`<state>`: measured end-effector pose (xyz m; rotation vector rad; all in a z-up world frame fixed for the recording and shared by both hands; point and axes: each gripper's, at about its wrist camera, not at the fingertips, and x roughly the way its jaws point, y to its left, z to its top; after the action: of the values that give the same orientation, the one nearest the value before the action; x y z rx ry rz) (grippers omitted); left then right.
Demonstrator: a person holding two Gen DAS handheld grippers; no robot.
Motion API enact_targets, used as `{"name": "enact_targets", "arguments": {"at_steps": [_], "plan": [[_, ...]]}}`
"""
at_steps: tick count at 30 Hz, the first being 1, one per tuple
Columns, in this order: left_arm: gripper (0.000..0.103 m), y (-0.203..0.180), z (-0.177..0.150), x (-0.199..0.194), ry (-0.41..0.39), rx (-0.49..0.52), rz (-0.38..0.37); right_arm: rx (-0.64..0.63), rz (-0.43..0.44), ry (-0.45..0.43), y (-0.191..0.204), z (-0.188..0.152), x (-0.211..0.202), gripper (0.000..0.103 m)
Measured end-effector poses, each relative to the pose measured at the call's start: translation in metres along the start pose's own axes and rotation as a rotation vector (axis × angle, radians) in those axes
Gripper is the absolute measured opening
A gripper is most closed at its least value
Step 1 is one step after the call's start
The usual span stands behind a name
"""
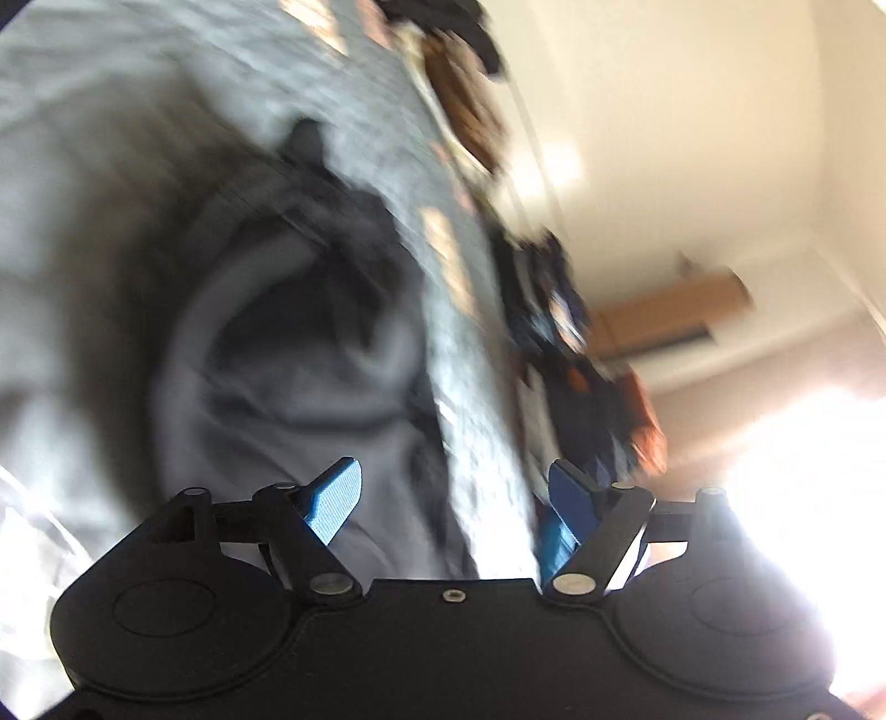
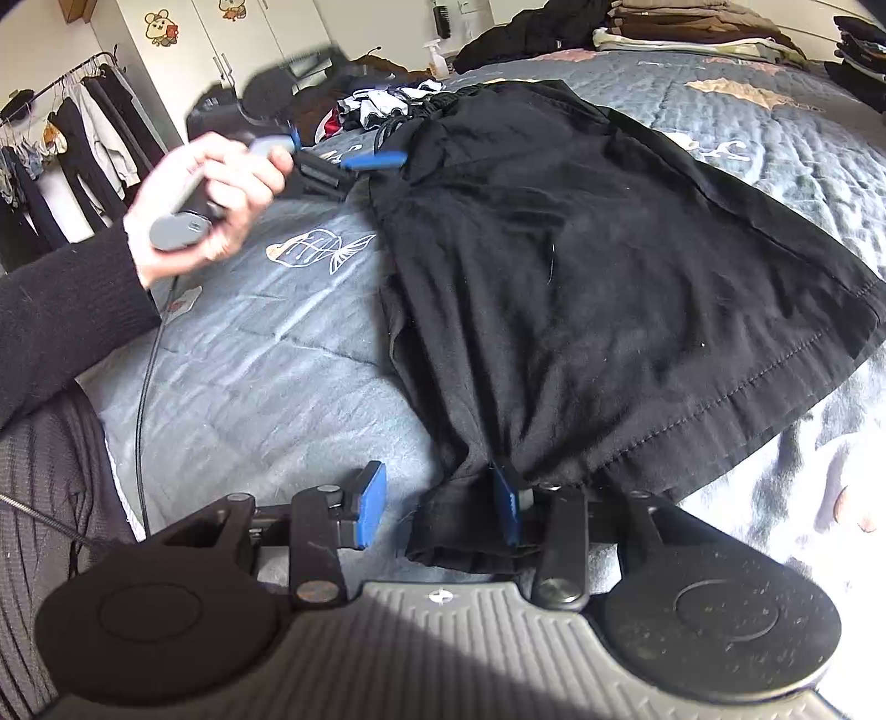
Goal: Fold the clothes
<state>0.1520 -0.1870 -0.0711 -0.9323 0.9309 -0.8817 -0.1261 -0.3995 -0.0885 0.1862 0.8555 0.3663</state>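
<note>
**Black shorts spread on the quilted bed, one gripper at each end**

Black shorts [image 2: 581, 266] lie spread flat on the grey quilted bedspread [image 2: 266, 354], which carries leaf and fish outlines stitched in white. The stitched hem lies along the bed's near edge, and the waistband end points toward the far side, where heaps of clothing sit.

The right gripper [image 2: 440, 507] is at the near edge, at the corner of the hem. Its blue pads stand partly apart. One pad [image 2: 508, 507] touches the bunched hem fabric, which drapes over and around that finger; the other pad [image 2: 372, 501] stands clear over the bedspread. The cloth is not pinched between them.

The left gripper [image 2: 346, 152] is held by a hand [image 2: 205, 199] in a dark sleeve [image 2: 61, 321], over the left side of the bed beside the shorts' waistband end. One blue finger [image 2: 372, 160] lies just at the edge of the black fabric; this view does not settle whether it touches. In the left wrist view the picture is heavily smeared, yet the two blue pads [image 1: 335, 498] stand wide apart with nothing between them, and dark cloth and the grey bedspread lie beyond.

A clothes rack [image 2: 66, 144] with hanging garments stands by the wall at the left. Folded stacks [image 2: 692, 25] rest on the far right part of the bed.
</note>
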Motion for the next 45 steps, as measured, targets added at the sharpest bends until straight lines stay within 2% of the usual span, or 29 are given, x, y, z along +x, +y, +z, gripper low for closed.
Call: {"name": "enact_targets", "arguments": {"at_steps": [2, 5, 7, 10, 12, 13, 16, 21, 25, 30, 32, 33, 34, 36, 38, 40, 45], "plan": [[0.081, -0.013, -0.028, 0.021, 0.093, 0.020, -0.039, -0.002, -0.001, 0.001, 0.000, 0.001, 0.001, 0.041], [0.081, -0.016, -0.063, 0.054, 0.231, 0.026, -0.053, -0.005, -0.004, 0.002, 0.000, 0.001, 0.001, 0.041], [0.081, -0.010, -0.078, 0.070, 0.292, -0.002, -0.044, -0.006, -0.007, 0.002, 0.001, 0.001, 0.001, 0.041], [0.081, 0.000, -0.088, 0.092, 0.346, 0.016, 0.001, -0.007, -0.010, 0.002, 0.002, 0.000, 0.001, 0.041], [0.077, 0.011, -0.081, 0.098, 0.344, 0.004, 0.016, -0.008, -0.013, 0.002, 0.002, 0.000, 0.001, 0.041], [0.067, 0.017, -0.076, 0.101, 0.341, -0.003, 0.022, -0.008, -0.013, 0.001, 0.002, 0.000, 0.001, 0.041], [0.049, 0.030, -0.060, 0.097, 0.308, -0.011, 0.044, -0.001, -0.007, -0.002, 0.001, 0.000, 0.001, 0.041], [0.038, 0.052, -0.026, 0.068, 0.179, -0.043, 0.117, -0.004, -0.005, -0.004, 0.001, -0.001, 0.001, 0.041], [0.038, 0.068, -0.001, 0.043, 0.047, -0.064, 0.213, -0.011, -0.007, -0.003, 0.001, -0.001, 0.001, 0.041], [0.038, 0.063, 0.014, 0.020, -0.038, -0.046, 0.271, -0.014, -0.007, -0.002, 0.001, 0.000, 0.001, 0.041], [0.044, 0.054, 0.014, 0.014, -0.054, -0.024, 0.294, -0.013, -0.006, -0.003, 0.000, 0.000, 0.001, 0.041], [0.054, 0.047, 0.011, 0.012, -0.062, -0.011, 0.295, -0.014, -0.007, -0.003, 0.000, 0.000, 0.001, 0.041], [0.062, 0.037, 0.007, 0.010, -0.067, 0.006, 0.278, -0.014, -0.008, -0.002, 0.001, 0.000, 0.001, 0.041], [0.063, 0.017, -0.004, 0.012, -0.054, 0.044, 0.231, -0.016, -0.012, -0.002, 0.001, 0.000, 0.001, 0.041], [0.063, -0.002, -0.022, 0.022, -0.003, 0.074, 0.180, -0.017, -0.015, -0.001, 0.002, 0.000, 0.002, 0.041], [0.069, -0.018, -0.043, 0.034, 0.051, 0.094, 0.130, -0.019, -0.019, 0.000, 0.003, 0.000, 0.002, 0.042], [0.069, -0.019, -0.090, 0.077, 0.185, 0.035, 0.048, -0.027, -0.023, 0.002, 0.004, 0.000, 0.002, 0.042]]}}
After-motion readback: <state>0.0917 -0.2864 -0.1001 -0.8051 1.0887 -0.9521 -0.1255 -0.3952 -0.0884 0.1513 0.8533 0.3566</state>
